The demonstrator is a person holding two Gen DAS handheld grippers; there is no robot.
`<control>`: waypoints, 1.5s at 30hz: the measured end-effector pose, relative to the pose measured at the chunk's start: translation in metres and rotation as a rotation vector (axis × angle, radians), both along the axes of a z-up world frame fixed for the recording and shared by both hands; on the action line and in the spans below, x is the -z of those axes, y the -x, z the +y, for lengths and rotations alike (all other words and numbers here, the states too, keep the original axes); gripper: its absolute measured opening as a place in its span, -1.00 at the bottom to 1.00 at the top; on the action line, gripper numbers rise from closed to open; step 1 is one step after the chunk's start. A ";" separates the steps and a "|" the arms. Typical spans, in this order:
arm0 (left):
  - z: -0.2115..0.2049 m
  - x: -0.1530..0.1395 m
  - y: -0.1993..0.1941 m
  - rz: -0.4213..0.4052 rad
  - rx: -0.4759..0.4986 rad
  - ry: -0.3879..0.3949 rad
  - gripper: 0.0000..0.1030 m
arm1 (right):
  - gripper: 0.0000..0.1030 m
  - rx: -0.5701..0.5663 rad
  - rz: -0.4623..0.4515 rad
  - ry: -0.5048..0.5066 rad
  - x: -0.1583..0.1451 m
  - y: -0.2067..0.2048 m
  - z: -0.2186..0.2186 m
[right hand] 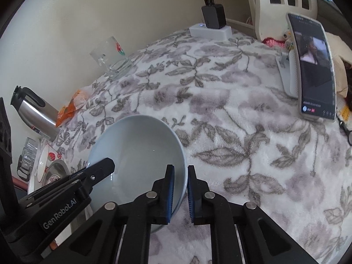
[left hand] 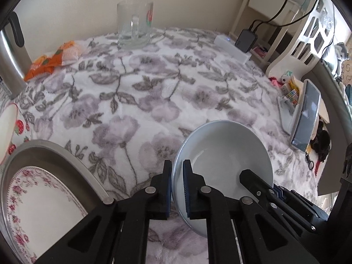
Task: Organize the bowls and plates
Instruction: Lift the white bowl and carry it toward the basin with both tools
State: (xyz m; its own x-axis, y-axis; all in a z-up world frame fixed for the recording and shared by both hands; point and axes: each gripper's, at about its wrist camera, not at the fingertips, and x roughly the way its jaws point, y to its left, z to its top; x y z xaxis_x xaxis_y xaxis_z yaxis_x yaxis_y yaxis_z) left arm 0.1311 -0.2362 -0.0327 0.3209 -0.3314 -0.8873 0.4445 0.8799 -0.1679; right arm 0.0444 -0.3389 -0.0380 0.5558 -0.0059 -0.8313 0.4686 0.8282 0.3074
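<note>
The bowl [left hand: 222, 154], pale blue, sits on the floral cloth [left hand: 136, 92] near its front edge, and both grippers grip it at opposite sides of its rim. The left gripper [left hand: 177, 189] is clamped on the bowl's left rim: one blue-padded finger bears on the outer wall, the other on the inner wall. The right gripper [right hand: 180, 194] is clamped on the right rim in the same manner, one finger inside, one outside. In the left wrist view the right gripper's fingers enter from the lower right and reach into the bowl; in the right wrist view the left gripper enters from the lower left. Left of the bowl, a metal basin [left hand: 55, 151] holds a plate [left hand: 41, 200] with a pink flower border. A strawberry-pattern dish [left hand: 8, 132] lies beyond the basin. A steel flask [right hand: 35, 112] and an orange packet [left hand: 52, 61] are at the far left, a glass mug [left hand: 134, 25] stands by the wall, and a phone [right hand: 314, 66] stands on a holder at the right.
</note>
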 end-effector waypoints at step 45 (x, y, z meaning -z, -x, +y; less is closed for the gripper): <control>0.166 -0.078 0.036 -0.002 -0.254 0.209 -0.81 | -0.76 -0.250 -0.136 0.116 -0.078 0.003 0.139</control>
State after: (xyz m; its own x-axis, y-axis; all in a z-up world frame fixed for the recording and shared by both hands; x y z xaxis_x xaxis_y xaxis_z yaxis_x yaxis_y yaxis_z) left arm 0.0951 -0.0707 0.0454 0.4185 -0.4157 -0.8075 0.2160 0.9091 -0.3561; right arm 0.0419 -0.1998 0.0405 0.6582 0.0542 -0.7509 0.2072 0.9459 0.2498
